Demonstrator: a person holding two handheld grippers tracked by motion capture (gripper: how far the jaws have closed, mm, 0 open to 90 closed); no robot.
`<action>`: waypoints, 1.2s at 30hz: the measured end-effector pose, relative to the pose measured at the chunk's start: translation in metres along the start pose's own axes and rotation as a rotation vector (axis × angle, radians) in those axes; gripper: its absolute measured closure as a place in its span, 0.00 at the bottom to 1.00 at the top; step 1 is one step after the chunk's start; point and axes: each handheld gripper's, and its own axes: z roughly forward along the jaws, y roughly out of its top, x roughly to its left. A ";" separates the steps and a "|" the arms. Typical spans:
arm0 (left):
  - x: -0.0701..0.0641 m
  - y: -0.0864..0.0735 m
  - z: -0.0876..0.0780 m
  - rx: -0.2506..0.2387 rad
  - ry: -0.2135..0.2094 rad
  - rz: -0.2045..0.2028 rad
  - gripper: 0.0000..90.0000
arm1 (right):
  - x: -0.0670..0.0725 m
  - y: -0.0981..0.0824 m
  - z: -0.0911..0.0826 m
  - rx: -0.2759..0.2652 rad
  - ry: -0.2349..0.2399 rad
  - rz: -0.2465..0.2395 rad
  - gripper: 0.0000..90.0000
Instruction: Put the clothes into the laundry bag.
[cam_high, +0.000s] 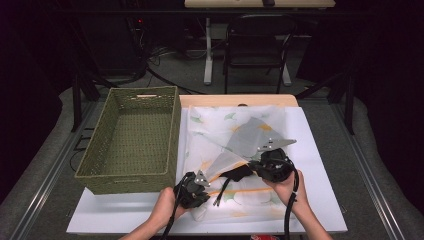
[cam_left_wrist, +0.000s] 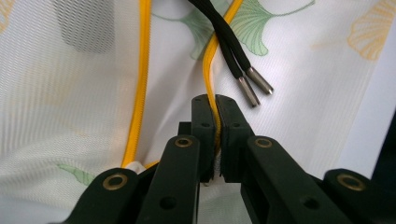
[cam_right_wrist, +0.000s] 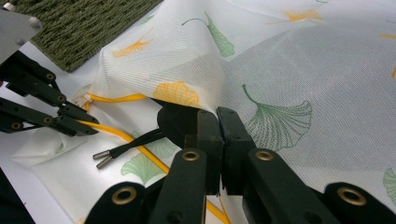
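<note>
Lying across the white board (cam_high: 320, 165) at the centre of the high view, a sheer mesh bag (cam_high: 235, 135) printed with green and orange ginkgo leaves is the thing in hand; a dark grey garment shows through its upper right part. A yellow zipper (cam_left_wrist: 140, 79) edges the bag's opening.

Low and left of centre in that view, the left gripper (cam_high: 196, 184) has its jaws pressed together on the yellow zipper. In the left gripper view the yellow strip runs straight down between the two black jaws at mid-frame, and a second run of the zipper passes down the left of the frame. Above and to the right of those jaws lie two black drawcords with metal tips (cam_left_wrist: 254, 86), resting on the mesh.

Right of it in the high view, the right gripper (cam_high: 261, 165) is closed on a fold of the mesh. In the right gripper view the jaws meet at mid-frame with white fabric pinched between them, and something black (cam_right_wrist: 177, 122) sits just left of them under the fabric.

A green woven basket (cam_high: 135, 137) stands at the left of the high view, just beside the bag.
</note>
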 end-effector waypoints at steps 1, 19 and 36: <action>-0.001 -0.001 -0.001 0.001 0.000 0.005 0.97 | 0.000 0.000 0.000 0.002 -0.001 0.002 0.99; -0.004 -0.019 -0.011 0.031 -0.016 0.016 0.97 | 0.000 -0.001 0.003 0.009 0.002 0.006 0.99; -0.011 0.025 -0.010 -0.054 -0.011 0.004 0.32 | -0.001 0.000 0.002 0.005 0.000 0.002 0.99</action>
